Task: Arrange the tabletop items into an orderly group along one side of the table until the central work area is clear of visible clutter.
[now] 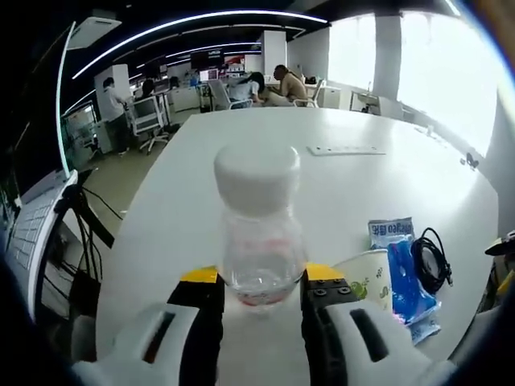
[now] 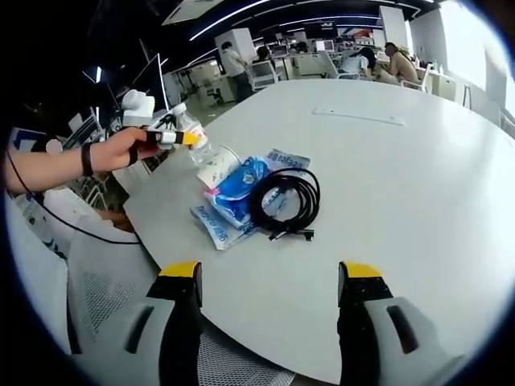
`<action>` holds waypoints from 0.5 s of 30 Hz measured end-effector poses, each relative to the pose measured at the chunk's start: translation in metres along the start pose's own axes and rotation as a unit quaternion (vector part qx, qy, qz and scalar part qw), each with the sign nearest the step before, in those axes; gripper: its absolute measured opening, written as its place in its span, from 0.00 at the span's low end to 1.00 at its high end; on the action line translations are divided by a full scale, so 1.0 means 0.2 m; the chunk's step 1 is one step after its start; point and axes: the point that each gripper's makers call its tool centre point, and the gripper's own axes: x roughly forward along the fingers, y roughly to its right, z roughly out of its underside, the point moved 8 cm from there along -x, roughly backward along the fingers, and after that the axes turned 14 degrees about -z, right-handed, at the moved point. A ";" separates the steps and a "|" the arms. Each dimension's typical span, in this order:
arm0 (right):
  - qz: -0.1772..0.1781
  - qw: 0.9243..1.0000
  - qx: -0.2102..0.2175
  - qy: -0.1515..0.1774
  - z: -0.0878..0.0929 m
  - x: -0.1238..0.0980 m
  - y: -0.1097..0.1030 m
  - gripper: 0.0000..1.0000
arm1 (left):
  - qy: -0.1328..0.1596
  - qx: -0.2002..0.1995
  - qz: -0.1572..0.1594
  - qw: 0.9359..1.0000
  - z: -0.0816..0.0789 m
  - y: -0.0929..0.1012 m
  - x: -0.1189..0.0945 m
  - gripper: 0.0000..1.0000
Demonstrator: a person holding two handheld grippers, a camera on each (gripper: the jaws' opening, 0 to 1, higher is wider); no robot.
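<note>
My left gripper (image 1: 261,299) clenches the upright bottle (image 1: 259,233) between its fingers, just beside the paper cup (image 1: 366,276) at the table (image 1: 322,181) edge. My right gripper (image 2: 269,277) hangs released, with the cable coil (image 2: 286,197) straight ahead and nearer to it.

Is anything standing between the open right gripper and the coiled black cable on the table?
Nothing visible does. The right gripper hangs open over bare white table, and the coiled black cable lies straight ahead of it, resting partly on the blue packets. The left gripper, shut on the plastic bottle, is off to the side.
</note>
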 end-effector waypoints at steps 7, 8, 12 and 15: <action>-0.003 1.000 0.001 -0.001 0.00 0.01 -0.01 0.68 | -0.004 -0.003 -0.004 1.000 -0.01 0.00 0.01 0.36; -0.003 1.000 0.000 -0.001 0.00 0.01 -0.01 0.68 | -0.006 -0.004 -0.005 1.000 -0.01 0.00 0.01 0.36; -0.004 1.000 -0.001 -0.002 0.00 0.01 -0.01 0.67 | -0.007 -0.004 -0.007 1.000 -0.01 0.00 0.01 0.37; -0.004 1.000 0.001 0.001 0.00 0.01 -0.01 0.68 | -0.008 -0.001 -0.007 1.000 -0.01 0.00 0.01 0.37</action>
